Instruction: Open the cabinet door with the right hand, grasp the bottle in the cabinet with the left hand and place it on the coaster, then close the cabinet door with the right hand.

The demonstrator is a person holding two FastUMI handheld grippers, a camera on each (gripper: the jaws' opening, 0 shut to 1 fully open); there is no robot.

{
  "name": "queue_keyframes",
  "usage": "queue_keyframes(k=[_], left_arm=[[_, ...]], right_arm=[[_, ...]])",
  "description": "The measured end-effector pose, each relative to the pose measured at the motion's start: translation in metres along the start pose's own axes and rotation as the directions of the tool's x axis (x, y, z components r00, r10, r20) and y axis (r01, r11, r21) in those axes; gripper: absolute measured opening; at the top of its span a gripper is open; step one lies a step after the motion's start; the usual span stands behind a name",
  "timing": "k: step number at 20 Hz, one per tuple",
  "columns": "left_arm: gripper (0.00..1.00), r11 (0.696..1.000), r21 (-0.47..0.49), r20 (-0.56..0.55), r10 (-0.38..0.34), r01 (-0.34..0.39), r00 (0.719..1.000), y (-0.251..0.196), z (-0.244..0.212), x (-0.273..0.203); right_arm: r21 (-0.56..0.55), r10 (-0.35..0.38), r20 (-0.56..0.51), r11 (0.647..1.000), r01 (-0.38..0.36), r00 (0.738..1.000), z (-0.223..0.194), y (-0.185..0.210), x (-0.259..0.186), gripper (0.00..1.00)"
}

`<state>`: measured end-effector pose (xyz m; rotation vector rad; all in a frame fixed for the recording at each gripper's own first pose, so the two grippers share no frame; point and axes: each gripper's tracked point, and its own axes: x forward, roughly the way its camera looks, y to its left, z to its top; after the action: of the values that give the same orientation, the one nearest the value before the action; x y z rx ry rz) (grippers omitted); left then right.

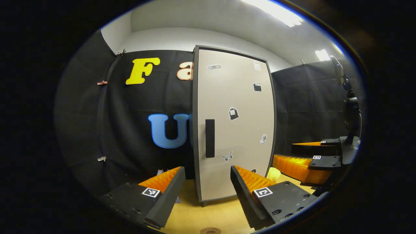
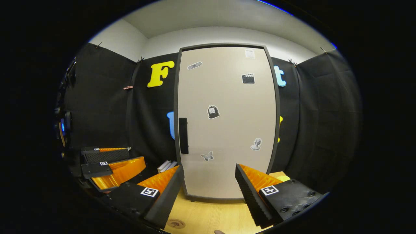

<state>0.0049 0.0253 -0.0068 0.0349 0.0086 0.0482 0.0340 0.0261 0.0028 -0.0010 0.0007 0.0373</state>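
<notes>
Left gripper (image 1: 208, 182) fingers spread wide, nothing between them, held above the desk (image 1: 214, 214) and aimed at the cabinet door (image 1: 234, 123). Right gripper (image 2: 209, 182) also wide apart and empty, facing the same door from straight on. In the left gripper view the right gripper (image 1: 302, 159) shows at the right, beside the cabinet, fingers apart. In the right gripper view the left gripper (image 2: 110, 162) sits low at the left, also parted.

Desk is light wood grain. A round brownish coaster (image 2: 175, 223) lies flat on it near the bottom edge, just in front of the grippers; in the left gripper view it is partly cut off (image 1: 210, 230). Black cloth walls all around, white wall and ceiling above, ceiling light (image 1: 276, 11) on.

Cabinet stands upright on the desk against the back cloth. Door shut, beige panel in a dark grey frame, dark vertical handle (image 2: 183, 135) near its left edge, several small stickers (image 2: 213, 111) scattered over it. Bottle hidden behind the shut door.
</notes>
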Motion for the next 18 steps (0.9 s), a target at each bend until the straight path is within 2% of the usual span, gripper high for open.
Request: queue_keyframes(k=[3, 6, 13, 18], left_arm=[[0.89, 1.000, 0.014, 0.006, 0.008, -0.008, 1.000, 0.012, -0.001, -0.003], [0.88, 1.000, -0.010, -0.004, 0.018, -0.018, 1.000, 0.024, -0.007, -0.002], [0.88, 0.999, -0.042, -0.028, 0.005, -0.006, 1.000, 0.049, -0.021, 0.000], [0.88, 0.999, -0.045, -0.023, 0.012, -0.013, 1.000, 0.068, -0.026, 0.001]], right_arm=[[0.014, 0.023, 0.005, 1.000, -0.023, 1.000, 0.002, 0.018, 0.017, 0.97], [0.007, 0.037, -0.001, 0.999, -0.037, 0.999, -0.002, 0.035, 0.041, 0.97], [-0.003, 0.017, -0.026, 1.000, -0.017, 1.000, -0.018, 0.067, 0.110, 0.97], [0.003, -0.007, 0.009, 1.000, 0.007, 1.000, -0.008, 0.078, 0.150, 0.94]])
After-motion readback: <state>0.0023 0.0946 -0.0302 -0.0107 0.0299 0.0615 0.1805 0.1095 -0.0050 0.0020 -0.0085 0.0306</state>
